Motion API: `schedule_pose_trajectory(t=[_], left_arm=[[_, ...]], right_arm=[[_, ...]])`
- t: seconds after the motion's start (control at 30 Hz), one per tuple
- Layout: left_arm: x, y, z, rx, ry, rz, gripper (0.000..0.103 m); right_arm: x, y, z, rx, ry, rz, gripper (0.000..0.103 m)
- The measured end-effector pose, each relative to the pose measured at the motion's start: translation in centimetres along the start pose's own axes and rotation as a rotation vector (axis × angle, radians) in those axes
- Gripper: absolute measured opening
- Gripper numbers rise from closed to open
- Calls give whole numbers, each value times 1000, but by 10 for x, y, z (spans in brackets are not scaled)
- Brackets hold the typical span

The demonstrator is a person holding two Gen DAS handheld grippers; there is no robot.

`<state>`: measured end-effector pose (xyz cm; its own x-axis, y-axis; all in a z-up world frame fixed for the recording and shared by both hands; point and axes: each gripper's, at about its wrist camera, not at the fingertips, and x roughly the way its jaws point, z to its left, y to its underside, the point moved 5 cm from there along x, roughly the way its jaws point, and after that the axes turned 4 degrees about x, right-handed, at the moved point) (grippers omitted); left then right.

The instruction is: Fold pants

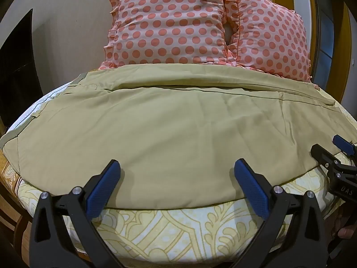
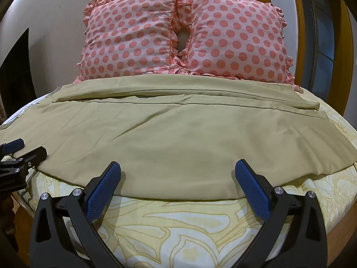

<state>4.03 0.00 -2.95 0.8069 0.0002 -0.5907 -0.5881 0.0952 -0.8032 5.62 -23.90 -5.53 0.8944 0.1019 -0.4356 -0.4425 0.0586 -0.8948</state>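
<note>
Khaki pants (image 1: 169, 122) lie spread flat across the bed, legs laid one over the other, waistband at the left; they also show in the right wrist view (image 2: 178, 134). My left gripper (image 1: 177, 167) is open and empty, its blue-padded fingers (image 1: 107, 185) over the near hem edge of the pants. My right gripper (image 2: 178, 167) is open and empty, over the same near edge further right. In the left wrist view the right gripper (image 1: 330, 149) shows at the right edge. In the right wrist view the left gripper (image 2: 22, 148) shows at the left edge.
The bed has a yellow patterned sheet (image 1: 178, 230), which also shows in the right wrist view (image 2: 189, 227). Two pink polka-dot pillows (image 1: 169, 24) (image 2: 236, 38) stand against the wall behind the pants. A wooden bed frame (image 1: 9, 201) runs along the near left. A door frame (image 2: 299, 29) is at the right.
</note>
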Motion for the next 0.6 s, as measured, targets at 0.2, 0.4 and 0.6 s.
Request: schedule_pose_trajectory(t=[0.2, 0.4, 0.6], left_arm=[[0, -1, 0, 0, 1, 0, 101], [0, 0, 0, 0, 0, -2, 101], [0, 0, 0, 0, 0, -3, 101]], right_arm=[[0, 0, 0, 2, -1, -2, 102], [0, 0, 0, 2, -2, -4, 102], [0, 0, 0, 3, -2, -4, 102]])
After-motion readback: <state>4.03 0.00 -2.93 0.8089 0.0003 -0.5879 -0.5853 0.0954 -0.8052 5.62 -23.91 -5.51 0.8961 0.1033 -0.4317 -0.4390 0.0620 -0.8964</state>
